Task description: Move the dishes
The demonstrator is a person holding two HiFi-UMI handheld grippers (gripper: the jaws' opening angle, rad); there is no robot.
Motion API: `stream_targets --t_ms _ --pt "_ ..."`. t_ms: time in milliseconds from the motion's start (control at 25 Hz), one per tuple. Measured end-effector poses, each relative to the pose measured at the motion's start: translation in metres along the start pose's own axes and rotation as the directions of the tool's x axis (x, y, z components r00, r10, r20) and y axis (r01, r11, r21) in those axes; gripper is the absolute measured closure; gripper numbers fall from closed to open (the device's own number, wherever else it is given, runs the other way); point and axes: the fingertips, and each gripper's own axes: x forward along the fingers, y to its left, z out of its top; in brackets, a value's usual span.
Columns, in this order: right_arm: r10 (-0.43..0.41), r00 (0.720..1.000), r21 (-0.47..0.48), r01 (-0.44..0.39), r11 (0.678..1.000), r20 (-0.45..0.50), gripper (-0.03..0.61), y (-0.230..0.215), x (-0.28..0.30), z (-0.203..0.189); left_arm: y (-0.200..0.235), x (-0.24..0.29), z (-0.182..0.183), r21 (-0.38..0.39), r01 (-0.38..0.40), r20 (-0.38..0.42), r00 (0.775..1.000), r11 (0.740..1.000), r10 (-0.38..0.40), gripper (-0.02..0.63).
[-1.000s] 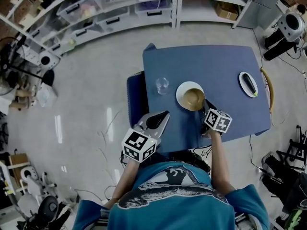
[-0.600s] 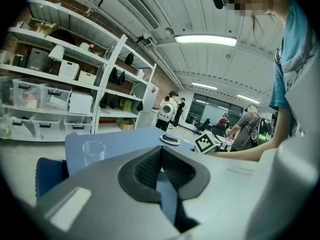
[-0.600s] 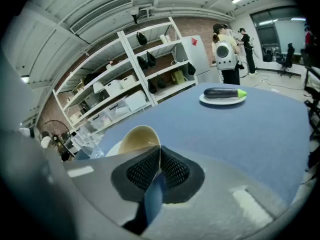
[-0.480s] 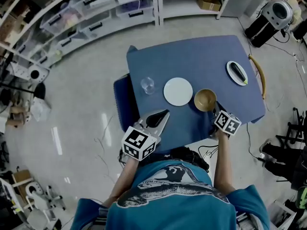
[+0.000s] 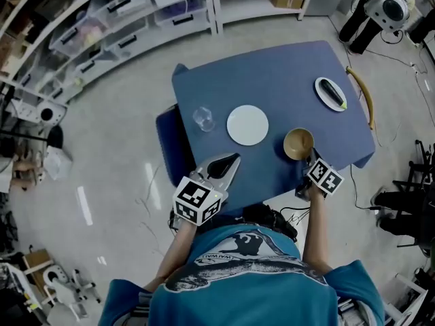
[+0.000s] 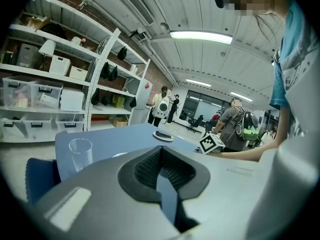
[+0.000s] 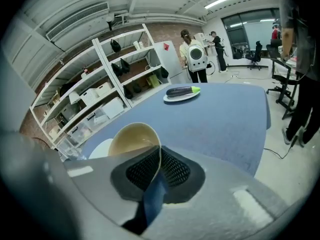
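Our right gripper (image 7: 159,160) pinches the near rim of the bowl (image 7: 131,137), which is just ahead of it over the table (image 7: 220,119). We judge it stiff, light, slick, breakable; a firm rim grip suits.

Teal T-shirt (image 5: 272,296) (grey fish print)

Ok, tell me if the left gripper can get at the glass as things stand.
Probably yes. The left gripper is empty, and only bare table lies between it and the glass; its jaws are together and would need opening.
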Motion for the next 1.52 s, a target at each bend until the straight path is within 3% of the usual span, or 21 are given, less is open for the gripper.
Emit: stream_targets --t_ms 560,960,1240,1520 --pt "0.022 1.0 -0.022 -0.022 1.0 0.006 0.442 0.013 -0.025 -0.021 -0.002 -0.032 -0.009 0.012 -0.021 0.006 1.0 1.0 0.021 0.6" --pt "0.128 0.989 -0.141 -0.117 0.983 0.072 0.442 0.076 -0.073 -0.035 -0.015 -0.067 -0.035 0.009 0.043 -0.022 0.999 0.999 -0.043 0.6" --pt "0.197 0.978 -0.229 -0.176 0.957 0.069 0.442 0.129 -0.107 -0.065 -0.022 -0.082 -0.057 0.001 0.106 -0.048 0.993 0.994 -0.106 0.6" --pt "0.262 0.965 -0.356 -0.238 0.904 0.02 0.447 0.155 -0.129 -0.085 -0.042 -0.084 -0.062 0.011 0.122 -0.025 0.992 0.992 -0.122 0.6"
